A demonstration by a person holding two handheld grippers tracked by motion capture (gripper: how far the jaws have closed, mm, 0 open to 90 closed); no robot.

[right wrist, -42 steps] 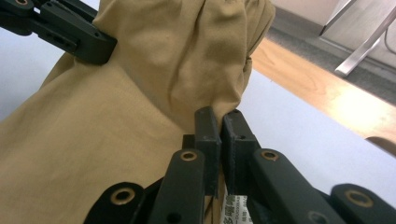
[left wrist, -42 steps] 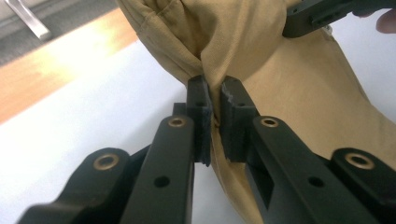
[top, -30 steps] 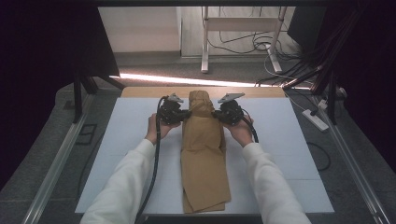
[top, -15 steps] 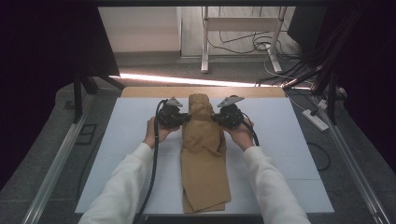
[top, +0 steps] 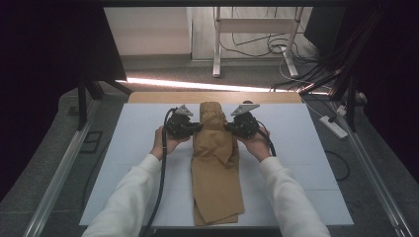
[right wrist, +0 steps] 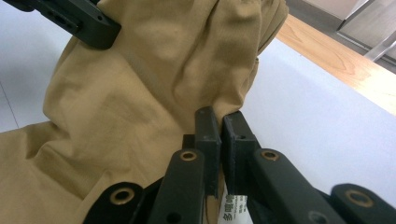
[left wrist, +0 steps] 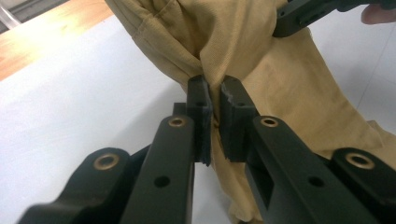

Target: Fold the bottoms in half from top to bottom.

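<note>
A tan garment point(top: 216, 168) lies lengthwise down the middle of the white table top point(top: 301, 148), its far end bunched and raised between my two grippers. My left gripper point(top: 197, 127) is shut on the garment's left edge, and in the left gripper view point(left wrist: 215, 86) its pads pinch a fold of tan cloth point(left wrist: 280, 84). My right gripper point(top: 228, 127) is shut on the right edge. In the right gripper view point(right wrist: 220, 119) it clamps the tan cloth point(right wrist: 140, 84), and a white label point(right wrist: 231, 207) hangs under the jaws.
A wooden strip point(top: 163, 97) runs along the table's far edge. Metal rails point(top: 59, 170) flank both sides of the table. On the floor at the right lie a power strip point(top: 334, 127) and cables. A white table frame point(top: 217, 44) stands behind.
Both grippers keep their hold on the cloth. The hands have edged slightly toward the person, bringing the bunched far end of the garment along.
</note>
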